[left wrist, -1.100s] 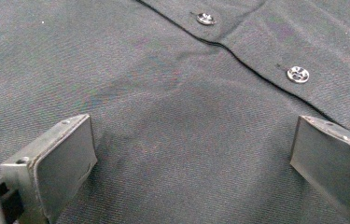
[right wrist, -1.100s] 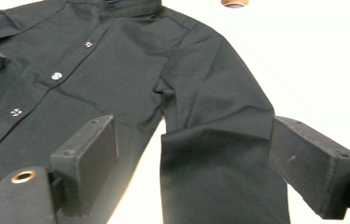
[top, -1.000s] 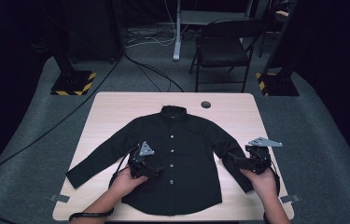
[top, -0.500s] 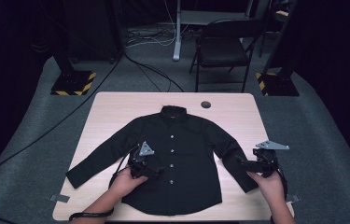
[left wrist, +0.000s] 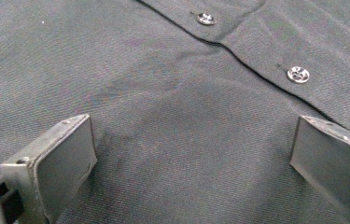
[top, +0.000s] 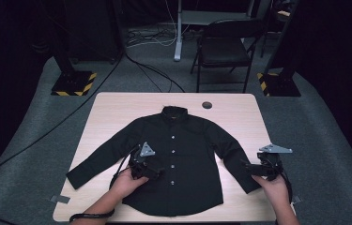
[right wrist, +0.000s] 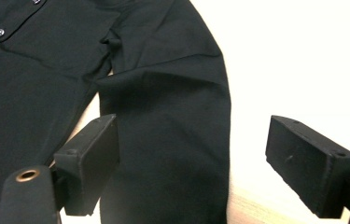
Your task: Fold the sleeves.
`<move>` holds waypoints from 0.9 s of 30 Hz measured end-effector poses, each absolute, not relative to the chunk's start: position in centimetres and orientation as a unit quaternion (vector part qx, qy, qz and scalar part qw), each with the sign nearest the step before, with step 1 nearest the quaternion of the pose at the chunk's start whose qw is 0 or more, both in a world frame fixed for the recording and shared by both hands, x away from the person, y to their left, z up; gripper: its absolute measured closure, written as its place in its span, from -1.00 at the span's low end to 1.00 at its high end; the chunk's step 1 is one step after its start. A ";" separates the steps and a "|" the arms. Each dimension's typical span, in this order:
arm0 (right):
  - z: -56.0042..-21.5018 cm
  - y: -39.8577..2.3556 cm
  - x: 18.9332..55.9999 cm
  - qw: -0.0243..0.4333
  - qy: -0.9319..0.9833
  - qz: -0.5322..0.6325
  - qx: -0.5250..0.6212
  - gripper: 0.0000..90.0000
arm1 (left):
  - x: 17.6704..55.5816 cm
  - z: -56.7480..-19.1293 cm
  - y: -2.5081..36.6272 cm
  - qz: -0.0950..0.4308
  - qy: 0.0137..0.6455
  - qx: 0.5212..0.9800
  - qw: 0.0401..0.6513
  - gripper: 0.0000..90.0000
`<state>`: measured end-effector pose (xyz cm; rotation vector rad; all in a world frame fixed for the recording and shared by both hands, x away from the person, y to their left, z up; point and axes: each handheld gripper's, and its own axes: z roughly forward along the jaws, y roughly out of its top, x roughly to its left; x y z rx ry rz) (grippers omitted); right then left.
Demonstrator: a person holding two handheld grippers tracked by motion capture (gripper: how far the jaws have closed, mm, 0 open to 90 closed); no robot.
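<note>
A pale wooden table (top: 117,108) carries a black shirt (top: 183,140) spread flat, buttoned front up, collar away from the person, sleeves angled out. It looks light, soft and floppy (it will sag wherever it's lifted), so I'd pinch a hem or cuff edge. The right gripper (right wrist: 191,154) hovers wide open over the shirt's right sleeve (right wrist: 172,116), holding nothing. The left gripper (left wrist: 191,154), jaws equally wide and empty, sits over the front beside the buttons (left wrist: 298,74).
</note>
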<state>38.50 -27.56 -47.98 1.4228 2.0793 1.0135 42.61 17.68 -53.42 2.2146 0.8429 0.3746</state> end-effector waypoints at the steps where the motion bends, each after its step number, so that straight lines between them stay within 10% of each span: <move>1: -48.0 -27.7 38.5 0.211 0.746 0.367 0.515 -0.62 | 42.6 -53.4 17.7 0.145 0.327 0.860 0.363 -1.00; 27: -49.8 -30.0 38.1 0.210 0.739 0.350 0.536 -0.11 | 42.6 -53.4 17.7 0.146 0.327 0.861 0.362 -1.00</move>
